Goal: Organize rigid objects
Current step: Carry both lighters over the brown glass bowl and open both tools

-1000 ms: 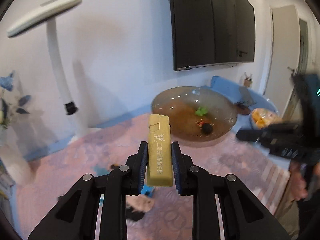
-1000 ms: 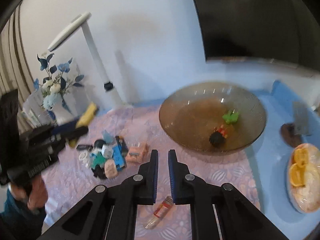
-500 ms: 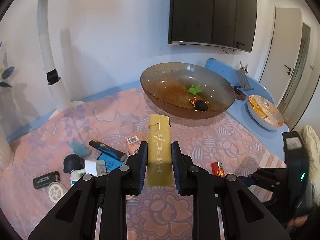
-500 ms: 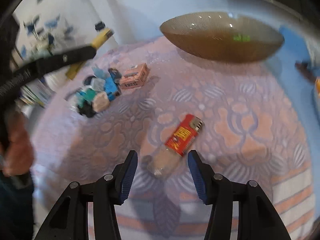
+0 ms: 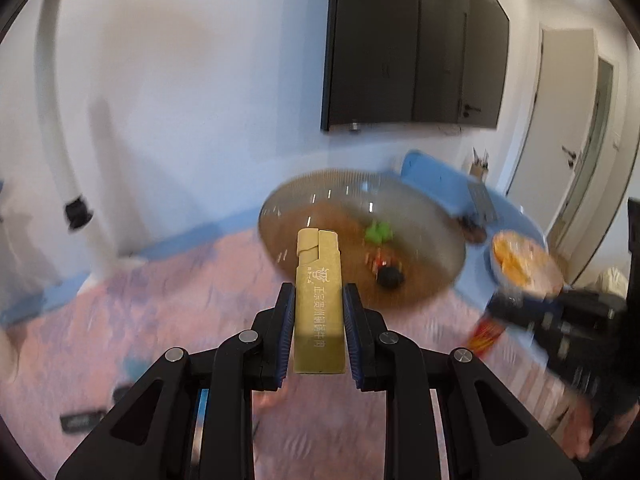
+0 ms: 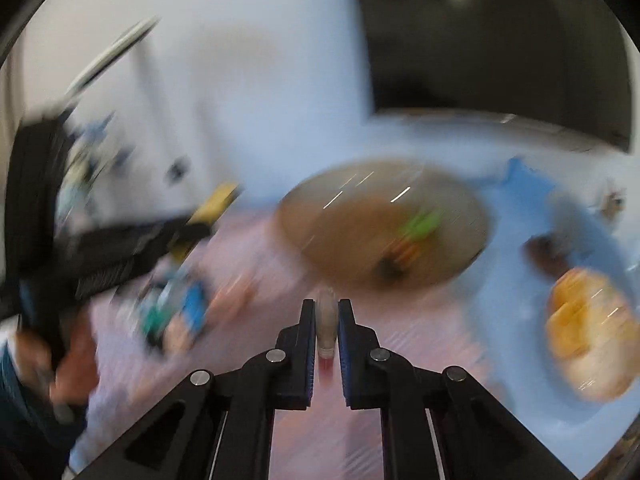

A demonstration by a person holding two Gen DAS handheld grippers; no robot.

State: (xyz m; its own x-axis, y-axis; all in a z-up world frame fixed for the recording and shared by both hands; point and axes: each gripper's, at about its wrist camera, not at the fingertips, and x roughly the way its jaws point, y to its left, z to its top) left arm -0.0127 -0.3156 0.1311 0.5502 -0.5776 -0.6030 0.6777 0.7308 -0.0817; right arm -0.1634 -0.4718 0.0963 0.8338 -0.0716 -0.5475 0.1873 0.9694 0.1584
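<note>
Our left tool [image 5: 319, 312] pinches a tall gold lighter [image 5: 319, 300] upright between its blue-padded fingers [image 5: 285, 332], the lighter's notched top rising clear of the fingertips. Straight ahead of this tool, beyond the lighter, sits a brown glass bowl [image 5: 432, 216] on the pink patterned table [image 5: 172, 300], with a green toy [image 5: 378, 233] and a small dark round piece [image 5: 390, 276] lying inside it. To the right of the tool a plate of orange slices [image 5: 524, 264] rests on the blue part of the table, and our right tool [image 5: 532, 312] reaches in from that side carrying a red lighter [image 5: 486, 332]. In the right wrist view the picture is smeared, yet we can see that tool [image 6: 327, 334] pressed onto the slim lighter [image 6: 326, 328], its clear end forward and its red end toward us. Ahead of it lies the bowl [image 6: 352, 216]; to its left a blurred heap of small objects [image 6: 176, 308] sits on the table, with the left tool [image 6: 152, 236] above them.
</note>
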